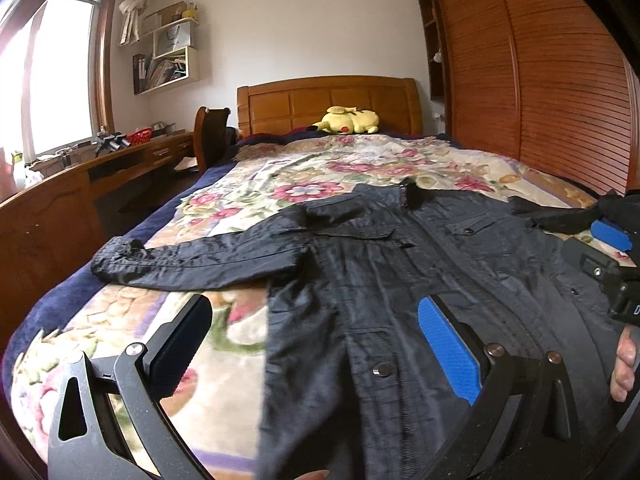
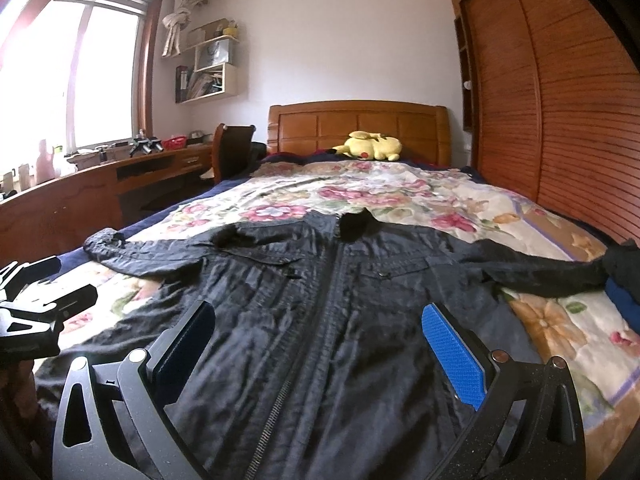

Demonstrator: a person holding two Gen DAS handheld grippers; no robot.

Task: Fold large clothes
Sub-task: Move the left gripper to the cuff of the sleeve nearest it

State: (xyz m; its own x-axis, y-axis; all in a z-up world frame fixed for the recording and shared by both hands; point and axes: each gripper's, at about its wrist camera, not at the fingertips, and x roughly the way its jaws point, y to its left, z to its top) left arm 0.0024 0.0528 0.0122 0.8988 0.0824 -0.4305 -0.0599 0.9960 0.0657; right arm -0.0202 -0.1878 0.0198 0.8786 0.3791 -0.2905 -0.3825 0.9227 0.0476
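Two grippers hover over the near end of a bed, both with fingers spread wide and holding nothing; the left gripper point(image 1: 316, 344) hangs above the jacket's left edge, one finger over the floral bedspread point(image 1: 224, 360), the other over dark cloth; the right gripper point(image 2: 320, 344) sits over the jacket's middle, straddling the zip point(image 2: 280, 400). The dark jacket point(image 2: 312, 304) lies flat, front up and zipped, collar toward the wooden headboard point(image 2: 356, 126), hem nearest the cameras; its left sleeve point(image 1: 192, 260) stretches out sideways toward the bed's edge, its right sleeve point(image 2: 540, 276) reaches toward the louvred wardrobe point(image 2: 560, 100). A yellow plush toy point(image 2: 370, 146) rests by the headboard, well apart from the jacket.
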